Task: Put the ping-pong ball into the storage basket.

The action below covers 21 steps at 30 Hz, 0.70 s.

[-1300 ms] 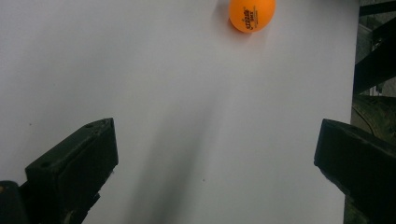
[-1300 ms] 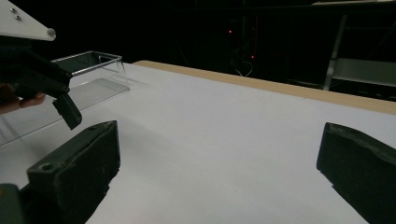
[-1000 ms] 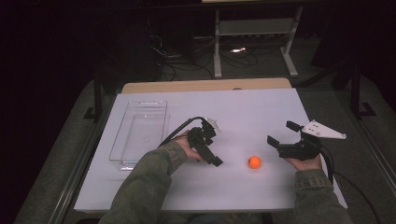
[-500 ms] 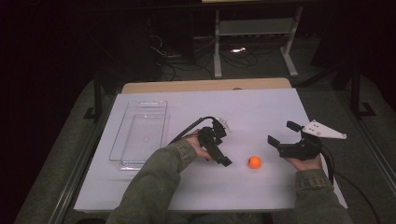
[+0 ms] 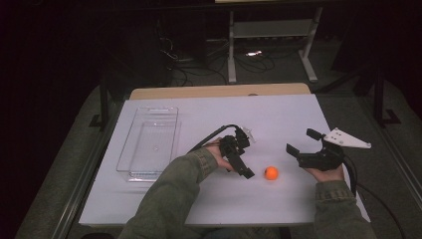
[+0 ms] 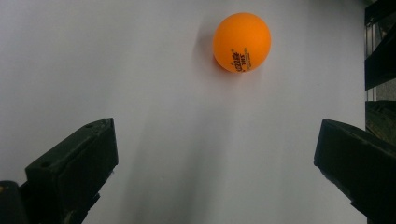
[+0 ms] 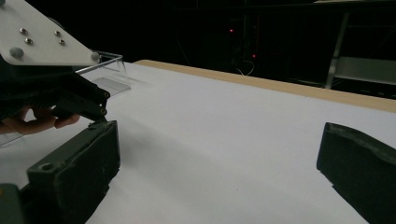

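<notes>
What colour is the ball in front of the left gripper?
Orange, with small dark printing; the ball shows best in the left gripper view.

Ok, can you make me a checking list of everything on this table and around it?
Surface: white table, with a wooden edge at its far side.
Job's things: orange ball on the table, free, just ahead of the left gripper; clear tray at the left, looks empty.
Clutter: nothing seen.
Grippers: left gripper open, pointing at the ball; right gripper open, holding nothing.
Cables: black cable loops from the left gripper; another trails from the right one.
Surroundings: dark room, metal stand, floor wires.
</notes>
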Available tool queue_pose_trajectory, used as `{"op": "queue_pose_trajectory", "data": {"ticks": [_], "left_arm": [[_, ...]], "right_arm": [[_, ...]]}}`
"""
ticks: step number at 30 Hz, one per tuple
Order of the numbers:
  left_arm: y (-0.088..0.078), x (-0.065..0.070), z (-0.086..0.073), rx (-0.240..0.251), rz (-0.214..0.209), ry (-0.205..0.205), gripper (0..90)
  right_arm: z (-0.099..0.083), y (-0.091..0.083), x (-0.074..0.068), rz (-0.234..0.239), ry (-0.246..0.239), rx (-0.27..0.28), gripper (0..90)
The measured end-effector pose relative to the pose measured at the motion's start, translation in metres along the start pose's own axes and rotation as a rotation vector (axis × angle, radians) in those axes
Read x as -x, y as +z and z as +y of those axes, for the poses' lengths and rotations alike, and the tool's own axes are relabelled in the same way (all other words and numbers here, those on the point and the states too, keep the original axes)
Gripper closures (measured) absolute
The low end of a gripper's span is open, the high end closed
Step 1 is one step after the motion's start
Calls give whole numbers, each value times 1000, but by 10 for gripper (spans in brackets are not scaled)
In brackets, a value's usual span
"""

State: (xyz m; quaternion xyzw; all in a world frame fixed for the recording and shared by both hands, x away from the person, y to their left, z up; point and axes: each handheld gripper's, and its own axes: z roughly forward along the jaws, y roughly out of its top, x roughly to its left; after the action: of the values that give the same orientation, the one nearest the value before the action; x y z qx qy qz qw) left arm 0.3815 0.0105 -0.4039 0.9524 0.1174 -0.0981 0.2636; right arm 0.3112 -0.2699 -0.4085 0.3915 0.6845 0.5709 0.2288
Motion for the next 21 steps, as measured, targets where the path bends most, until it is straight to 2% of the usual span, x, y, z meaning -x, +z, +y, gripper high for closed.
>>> {"op": "queue_pose_trajectory", "data": {"ticks": [12, 21], "left_arm": [[11, -1, 8, -7, -14, 8, 0], [16, 0, 16, -12, -26, 30, 0]], "right_arm": [[0, -1, 1, -2, 2, 5, 0], [0, -2, 2, -6, 7, 12, 0]]}}
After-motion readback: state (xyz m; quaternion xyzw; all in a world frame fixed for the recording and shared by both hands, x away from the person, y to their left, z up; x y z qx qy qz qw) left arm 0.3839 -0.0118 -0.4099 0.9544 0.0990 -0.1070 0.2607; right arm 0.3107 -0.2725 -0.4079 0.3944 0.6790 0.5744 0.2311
